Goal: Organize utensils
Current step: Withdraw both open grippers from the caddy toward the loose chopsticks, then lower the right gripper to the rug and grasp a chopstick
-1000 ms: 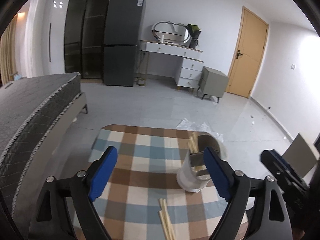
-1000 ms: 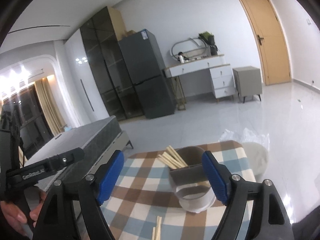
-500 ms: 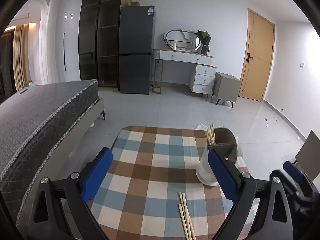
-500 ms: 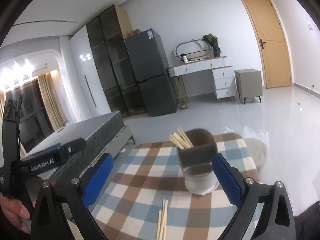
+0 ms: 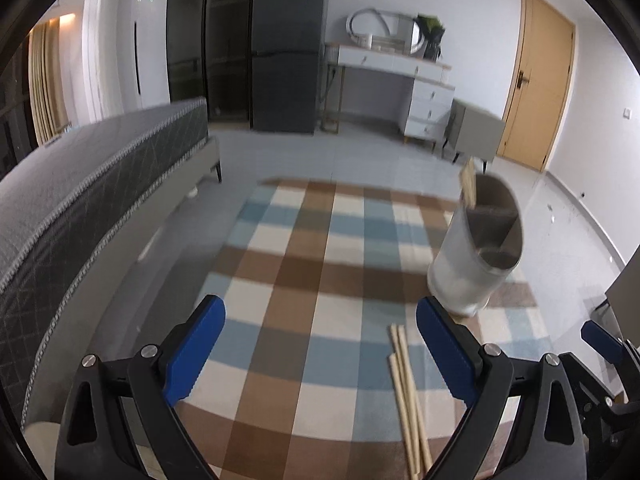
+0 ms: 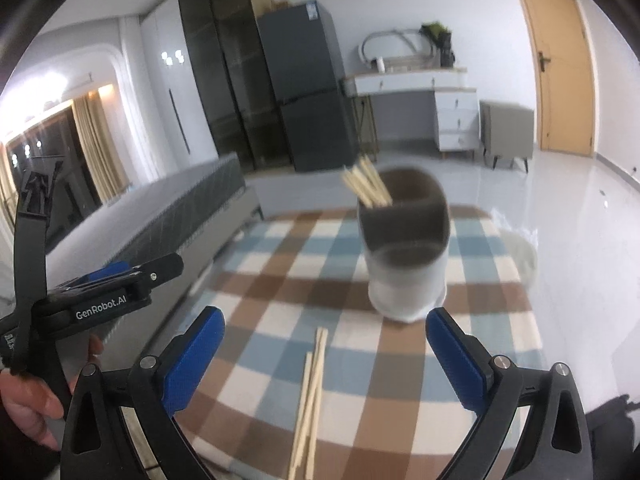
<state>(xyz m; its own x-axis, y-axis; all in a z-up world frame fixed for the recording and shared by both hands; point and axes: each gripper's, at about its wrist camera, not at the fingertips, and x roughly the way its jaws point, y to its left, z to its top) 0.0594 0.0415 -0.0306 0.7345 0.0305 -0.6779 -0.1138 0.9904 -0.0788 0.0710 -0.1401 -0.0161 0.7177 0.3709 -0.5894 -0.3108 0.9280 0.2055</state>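
Wooden chopsticks [image 6: 310, 396] lie seemingly between the parted right tongs [image 6: 326, 354].

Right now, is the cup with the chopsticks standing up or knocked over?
Standing up: the utensil holder sits base-down on the checked tablecloth, chopsticks poking from its top.

Both grippers have come down toward the checked tablecloth [image 5: 328, 240], which now fills more of each view, with less ceiling and upper wall in view than a second ago. The left gripper [image 5: 320, 352] has its jaws wider apart than a second ago, nothing between the pads. The right gripper [image 6: 324, 356] has likewise just opened wider, its jaws empty. The loose chopsticks [image 6: 310, 392] on the cloth now lie between the right gripper's pads in its view, and beside the left gripper's right pad in the other. The utensil holder [image 6: 404, 256] appears larger and nearer in both views.
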